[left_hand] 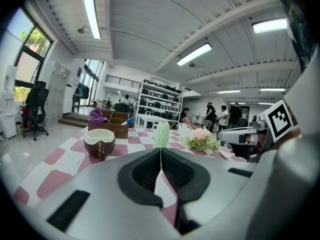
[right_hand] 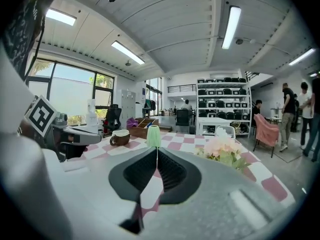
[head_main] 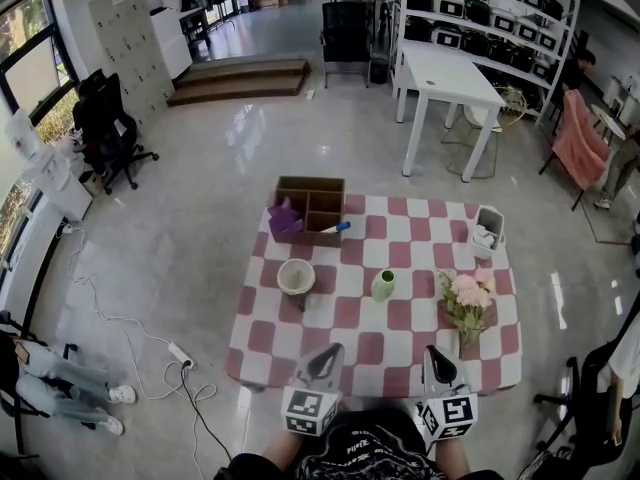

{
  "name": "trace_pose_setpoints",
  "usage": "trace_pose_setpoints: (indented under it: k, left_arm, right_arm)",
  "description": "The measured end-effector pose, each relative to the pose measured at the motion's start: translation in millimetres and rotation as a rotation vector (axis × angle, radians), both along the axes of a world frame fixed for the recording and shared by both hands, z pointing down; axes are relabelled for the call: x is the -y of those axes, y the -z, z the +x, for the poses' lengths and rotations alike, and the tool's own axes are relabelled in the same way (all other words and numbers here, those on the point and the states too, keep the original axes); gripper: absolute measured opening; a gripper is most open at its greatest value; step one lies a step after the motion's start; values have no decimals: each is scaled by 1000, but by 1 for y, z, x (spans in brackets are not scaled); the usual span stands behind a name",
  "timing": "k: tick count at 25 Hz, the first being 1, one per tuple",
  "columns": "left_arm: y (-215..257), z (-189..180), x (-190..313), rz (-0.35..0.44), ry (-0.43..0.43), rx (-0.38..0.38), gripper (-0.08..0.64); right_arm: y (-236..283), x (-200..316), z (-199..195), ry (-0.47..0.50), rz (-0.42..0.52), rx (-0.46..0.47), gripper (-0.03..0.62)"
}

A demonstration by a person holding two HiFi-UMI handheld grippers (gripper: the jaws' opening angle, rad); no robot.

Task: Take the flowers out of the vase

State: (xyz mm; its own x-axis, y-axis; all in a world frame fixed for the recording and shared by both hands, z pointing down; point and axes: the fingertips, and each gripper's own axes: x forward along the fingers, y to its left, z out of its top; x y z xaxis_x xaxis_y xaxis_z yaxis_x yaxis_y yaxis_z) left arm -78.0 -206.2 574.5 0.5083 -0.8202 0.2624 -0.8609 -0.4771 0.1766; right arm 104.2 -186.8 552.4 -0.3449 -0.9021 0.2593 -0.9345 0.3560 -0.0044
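Observation:
A small green vase (head_main: 383, 285) stands upright near the middle of the pink-and-white checked table (head_main: 340, 313), with nothing in it. A bunch of pink flowers (head_main: 467, 301) with green leaves lies flat on the cloth to the vase's right. Both grippers hover over the table's near edge. My left gripper (head_main: 330, 351) is shut and empty; in the left gripper view its tips (left_hand: 160, 150) line up with the vase (left_hand: 161, 135), and the flowers (left_hand: 202, 139) show to the right. My right gripper (head_main: 432, 351) is shut on nothing, its tips (right_hand: 157, 149) pointing toward the vase (right_hand: 153, 136), with the flowers (right_hand: 222, 150) to the right.
A brown-and-white bowl (head_main: 296, 276) sits left of the vase. A brown divided box (head_main: 310, 200) with a purple cloth (head_main: 285, 218) and a blue-tipped marker (head_main: 336, 228) stands at the far edge. A white basket (head_main: 487, 230) is at the far right corner. A power strip (head_main: 180, 353) lies on the floor.

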Motion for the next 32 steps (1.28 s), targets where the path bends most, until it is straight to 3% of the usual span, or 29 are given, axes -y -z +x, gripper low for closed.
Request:
trace_pose_setpoints:
  k: [14,32]
  left_arm:
    - [-1,6,3,-1,-15,0,11]
    - [5,-7,22,35,12,33,11]
  right_arm:
    - [-12,5,-3,43,-50,-32,6]
    - [-15,21,12,31,-60,-75,5]
